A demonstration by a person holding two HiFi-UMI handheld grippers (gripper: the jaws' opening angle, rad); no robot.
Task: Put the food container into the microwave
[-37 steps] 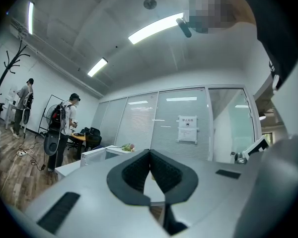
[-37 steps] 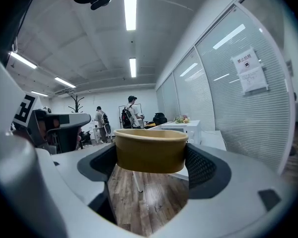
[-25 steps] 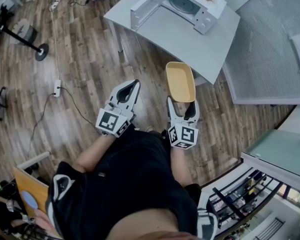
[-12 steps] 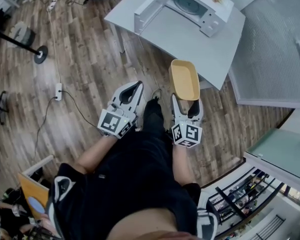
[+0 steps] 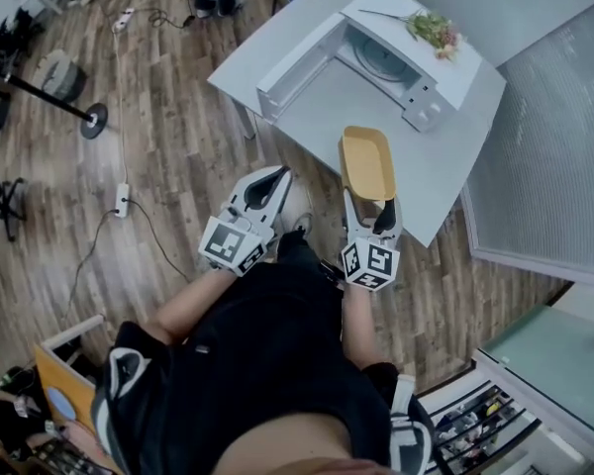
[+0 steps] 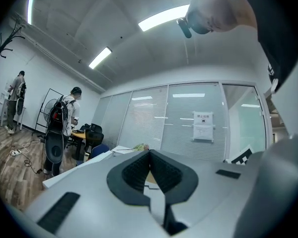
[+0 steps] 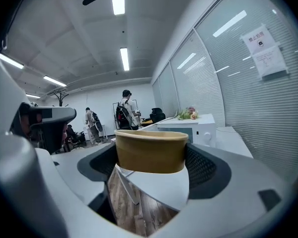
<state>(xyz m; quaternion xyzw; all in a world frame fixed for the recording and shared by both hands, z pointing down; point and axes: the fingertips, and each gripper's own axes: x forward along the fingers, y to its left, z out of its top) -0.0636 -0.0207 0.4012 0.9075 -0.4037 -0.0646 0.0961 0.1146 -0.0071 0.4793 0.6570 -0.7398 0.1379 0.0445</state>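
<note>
Head view, one food container (image 5: 365,161) clamped in right claw (image 5: 370,202), left claw (image 5: 270,178) closed, one microwave (image 5: 401,55).

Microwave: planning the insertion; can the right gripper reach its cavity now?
Probably yes: the microwave door stands open, and only bare table lies between it and the right gripper with the food container.

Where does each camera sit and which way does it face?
Head view: on the person's head, looking steeply down at table and microwave; shows torso, left tongs, right tongs.
Left gripper view: rides the left tongs, facing along its closed jaws toward a glass wall.
Right gripper view: rides the right tongs, facing along jaws gripping the container toward the microwave.
Shared: head and right gripper views show container and microwave.
</note>
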